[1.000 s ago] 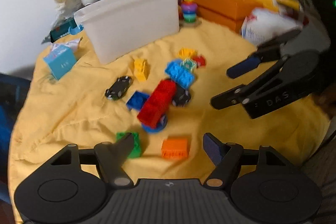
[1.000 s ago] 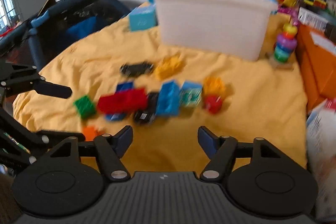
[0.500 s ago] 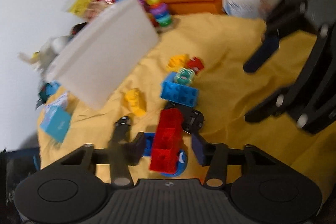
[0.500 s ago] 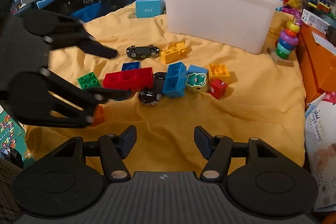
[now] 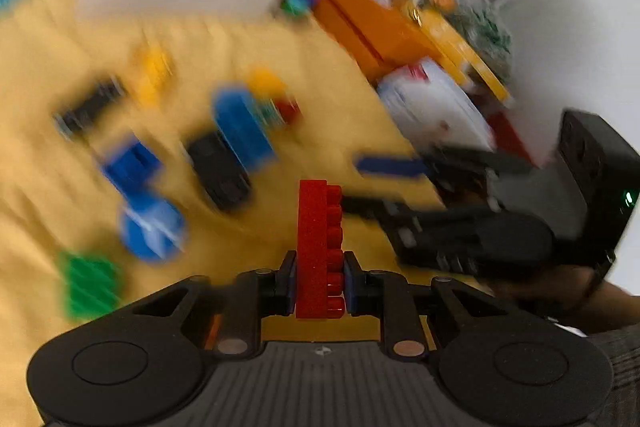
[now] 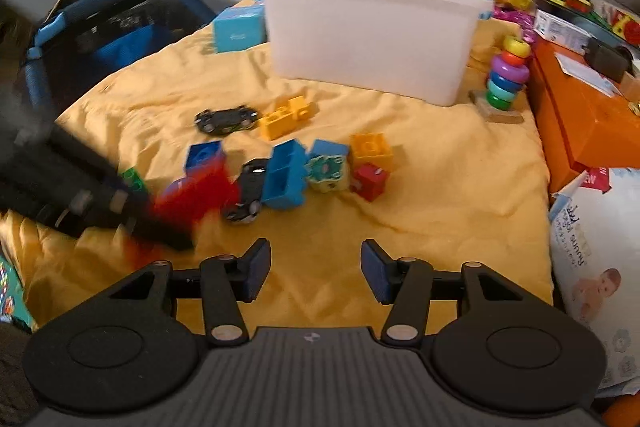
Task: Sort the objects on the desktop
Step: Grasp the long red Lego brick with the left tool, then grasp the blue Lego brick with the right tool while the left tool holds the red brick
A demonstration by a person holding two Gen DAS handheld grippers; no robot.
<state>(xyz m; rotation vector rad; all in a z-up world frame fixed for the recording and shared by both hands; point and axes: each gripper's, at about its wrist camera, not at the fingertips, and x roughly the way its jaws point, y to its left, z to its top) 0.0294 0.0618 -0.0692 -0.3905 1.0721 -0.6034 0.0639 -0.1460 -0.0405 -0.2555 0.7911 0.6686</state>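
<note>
Since the earlier frames the long red brick (image 5: 319,247) had left its place among the scattered toys and now stood clamped edge-on in the left tool (image 5: 319,285), whose jaws had just been closing until their pads pressed both its flat sides; the left wrist view was heavily smeared. From the right wrist view that brick showed only as a red blur (image 6: 192,195) just left of the black toy car (image 6: 246,193), with the left tool (image 6: 132,211) a dark streak beside it. The right tool (image 6: 315,275) hung over bare yellow cloth (image 6: 440,187) in front of the car, its jaws spread with nothing between them, though they had just been narrowing. Touching the car's right side lay a blue brick (image 6: 286,177), then a frog-faced block (image 6: 328,169), an orange block (image 6: 370,147) and a small red block (image 6: 370,181). Behind the car sat a blue square brick (image 6: 204,155), a second black car (image 6: 227,117) and a yellow brick (image 6: 286,117). Left of the car a green brick (image 6: 134,179) peeked out. Far behind the car stood the white bin (image 6: 372,39), with a ring stacker (image 6: 504,79) further right.
</note>
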